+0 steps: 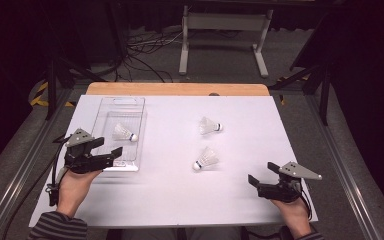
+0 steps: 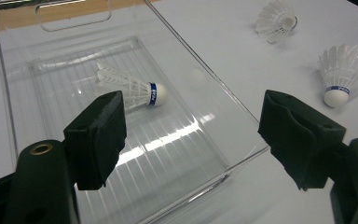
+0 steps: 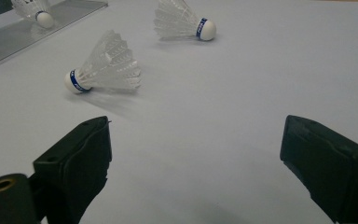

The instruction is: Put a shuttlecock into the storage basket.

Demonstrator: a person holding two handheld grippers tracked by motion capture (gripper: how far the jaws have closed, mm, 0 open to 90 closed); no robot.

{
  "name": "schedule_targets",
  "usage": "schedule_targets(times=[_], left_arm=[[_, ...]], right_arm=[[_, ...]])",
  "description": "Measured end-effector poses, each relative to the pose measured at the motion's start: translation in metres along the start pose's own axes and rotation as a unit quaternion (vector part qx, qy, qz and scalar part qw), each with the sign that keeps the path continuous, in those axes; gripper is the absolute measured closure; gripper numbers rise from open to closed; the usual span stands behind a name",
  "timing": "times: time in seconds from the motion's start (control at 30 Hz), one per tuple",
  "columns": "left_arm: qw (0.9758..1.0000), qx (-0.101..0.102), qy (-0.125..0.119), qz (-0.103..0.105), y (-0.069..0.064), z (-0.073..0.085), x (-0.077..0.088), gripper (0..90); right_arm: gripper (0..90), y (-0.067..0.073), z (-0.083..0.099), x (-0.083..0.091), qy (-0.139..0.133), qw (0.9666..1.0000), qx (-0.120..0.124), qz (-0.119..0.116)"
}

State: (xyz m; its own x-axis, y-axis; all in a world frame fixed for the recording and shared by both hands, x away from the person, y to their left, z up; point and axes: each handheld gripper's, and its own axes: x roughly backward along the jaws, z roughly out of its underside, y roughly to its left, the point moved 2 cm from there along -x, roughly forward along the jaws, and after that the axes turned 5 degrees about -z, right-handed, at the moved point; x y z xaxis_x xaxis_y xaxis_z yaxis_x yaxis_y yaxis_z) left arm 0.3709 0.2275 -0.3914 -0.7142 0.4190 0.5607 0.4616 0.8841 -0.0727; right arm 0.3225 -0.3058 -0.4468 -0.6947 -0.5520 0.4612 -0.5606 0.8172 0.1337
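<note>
Clear plastic tray just ahead of the wide-open, empty left claw holding one shuttlecock; two shuttlecocks left on white surface beyond the open, empty right claw.

Blue band around the cork of the shuttlecock in the clear tray: white lettering is printed on it, too small and blurred to read. Blue band on the nearer shuttlecock on the table: white marks, likewise unreadable. Blue band on the farther shuttlecock: lettering present, not legible. No other text, number or sign can be read anywhere.
</note>
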Motion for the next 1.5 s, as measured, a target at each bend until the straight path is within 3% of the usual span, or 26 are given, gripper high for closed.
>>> schedule_targets(times=[0.83,1.03,1.3,1.5], left_arm=[[0.9999,0.003,-0.014,0.005,-0.003,0.023,0.016,25.5],[0.9996,0.009,-0.026,0.008,-0.002,0.030,0.023,25.5],[0.9993,0.018,-0.031,-0.006,0.002,0.039,0.025,24.2],[0.9988,0.025,-0.040,-0.005,0.003,0.045,0.028,23.8]], right_arm=[[9.6,0.000,0.000,0.001,-0.003,1.0000,0.000,0.001],[9.6,0.000,0.000,0.001,-0.003,1.0000,0.000,0.001],[9.5,0.000,0.000,0.001,-0.002,1.0000,0.000,0.001],[9.5,0.000,0.000,0.001,-0.003,1.0000,0.000,0.000]])
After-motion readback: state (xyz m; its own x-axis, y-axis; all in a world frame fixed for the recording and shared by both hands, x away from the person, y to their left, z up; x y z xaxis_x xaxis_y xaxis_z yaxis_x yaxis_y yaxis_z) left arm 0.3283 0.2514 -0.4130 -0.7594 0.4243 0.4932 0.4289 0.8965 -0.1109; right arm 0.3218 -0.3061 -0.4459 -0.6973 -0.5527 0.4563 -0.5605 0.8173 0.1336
